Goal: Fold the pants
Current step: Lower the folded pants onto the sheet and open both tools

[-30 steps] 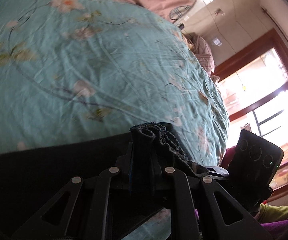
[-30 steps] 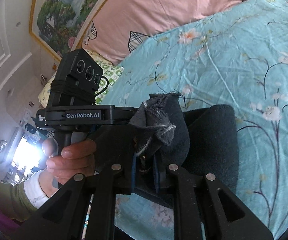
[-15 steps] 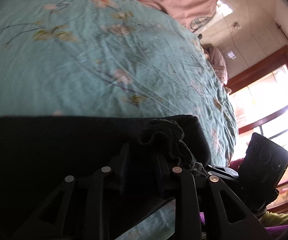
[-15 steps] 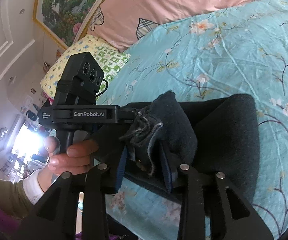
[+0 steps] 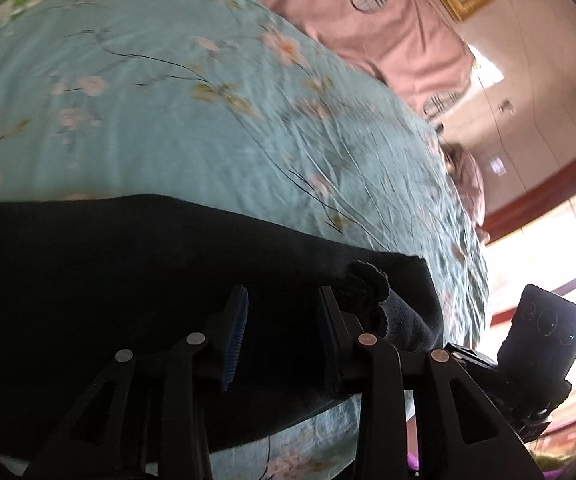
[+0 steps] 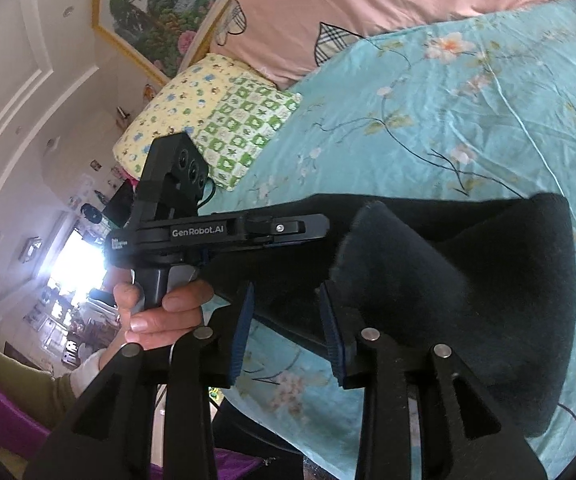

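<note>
Both grippers, left (image 5: 281, 320) and right (image 6: 285, 320), have jaws spread with nothing pinched, dark pants (image 6: 468, 280) lying just ahead of the pads. Pants sit as a doubled-over slab on the teal floral bedsheet (image 5: 167, 120) near its edge, pink quilt (image 6: 348, 4) and patterned pillow (image 6: 215, 120) well beyond. Looks like one fold is laid down and let go; likely left: smoothing, maybe another fold.
</note>
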{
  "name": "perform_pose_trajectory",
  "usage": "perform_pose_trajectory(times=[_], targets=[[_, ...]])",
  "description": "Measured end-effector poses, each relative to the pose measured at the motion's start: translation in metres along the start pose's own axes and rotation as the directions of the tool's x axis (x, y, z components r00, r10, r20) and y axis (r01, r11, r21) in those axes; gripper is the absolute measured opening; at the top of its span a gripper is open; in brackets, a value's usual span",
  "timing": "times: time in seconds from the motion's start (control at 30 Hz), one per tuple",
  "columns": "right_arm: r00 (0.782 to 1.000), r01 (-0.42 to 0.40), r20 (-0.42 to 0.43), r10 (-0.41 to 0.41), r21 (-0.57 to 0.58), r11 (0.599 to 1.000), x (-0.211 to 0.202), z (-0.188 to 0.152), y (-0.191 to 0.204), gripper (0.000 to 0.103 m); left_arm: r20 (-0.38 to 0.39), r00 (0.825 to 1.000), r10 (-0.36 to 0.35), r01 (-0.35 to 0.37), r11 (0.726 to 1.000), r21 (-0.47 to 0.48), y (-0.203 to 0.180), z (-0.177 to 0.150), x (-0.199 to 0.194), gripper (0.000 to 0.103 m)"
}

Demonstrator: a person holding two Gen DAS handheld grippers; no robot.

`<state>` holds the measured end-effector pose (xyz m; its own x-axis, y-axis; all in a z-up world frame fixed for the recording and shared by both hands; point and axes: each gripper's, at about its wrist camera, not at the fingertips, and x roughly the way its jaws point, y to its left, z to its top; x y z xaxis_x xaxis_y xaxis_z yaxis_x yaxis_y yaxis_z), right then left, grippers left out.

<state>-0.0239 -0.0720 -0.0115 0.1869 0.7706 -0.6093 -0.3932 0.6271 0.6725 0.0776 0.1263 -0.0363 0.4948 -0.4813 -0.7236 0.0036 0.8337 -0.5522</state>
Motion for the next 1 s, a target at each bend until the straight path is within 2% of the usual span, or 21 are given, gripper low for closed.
perform_pose_trajectory(times=[0.1, 0.23, 0.3, 0.4, 0.47, 0.73, 0.77, 0.87, 1.0], targets=[[1.0, -0.012, 0.011, 0.012, -0.007, 1.0, -0.002, 0.006, 0.004, 0.036, 0.036, 0.999, 0.019, -0.018, 0.999, -0.028, 0.007, -0.009, -0.016, 0.042], [1.0, -0.006, 0.02, 0.007, -0.023, 1.0, 0.001, 0.02, 0.007, 0.036, 0.067, 0.997, 0.032, -0.026, 0.997, -0.076, 0.016, -0.019, -0.032, 0.042], [1.0, -0.005, 0.017, 0.005, -0.023, 1.0, 0.004, 0.025, 0.007, 0.036, 0.09, 0.994, 0.064, -0.055, 0.993, -0.106, 0.022, -0.024, -0.042, 0.042], [1.0, 0.009, -0.008, -0.01, -0.04, 0.999, 0.014, 0.034, 0.01, 0.039, 0.135, 0.978, 0.158, -0.135, 0.978, -0.162, 0.031, -0.034, -0.06, 0.042], [0.999, 0.009, -0.035, -0.011, -0.056, 0.998, 0.024, 0.039, 0.013, 0.049, 0.155, 0.968, 0.198, -0.165, 0.965, -0.202, 0.038, -0.039, -0.07, 0.042], [0.994, -0.036, -0.105, 0.024, -0.113, 0.993, 0.064, 0.051, 0.033, 0.049, 0.208, 0.939, 0.272, -0.187, 0.916, -0.354, 0.068, -0.062, -0.111, 0.042], [0.993, -0.041, -0.116, 0.027, -0.123, 0.992, 0.07, 0.053, 0.037, 0.049, 0.217, 0.934, 0.284, -0.191, 0.91, -0.369, 0.072, -0.065, -0.116, 0.042], [0.989, -0.06, -0.139, 0.04, -0.144, 0.988, 0.084, 0.056, 0.045, 0.049, 0.243, 0.901, 0.36, -0.237, 0.876, -0.419, 0.079, -0.078, -0.134, 0.042], [0.983, -0.085, -0.176, 0.055, -0.168, 0.982, 0.105, 0.062, 0.055, 0.049, 0.249, 0.886, 0.39, -0.245, 0.852, -0.463, 0.09, -0.088, -0.15, 0.042]])
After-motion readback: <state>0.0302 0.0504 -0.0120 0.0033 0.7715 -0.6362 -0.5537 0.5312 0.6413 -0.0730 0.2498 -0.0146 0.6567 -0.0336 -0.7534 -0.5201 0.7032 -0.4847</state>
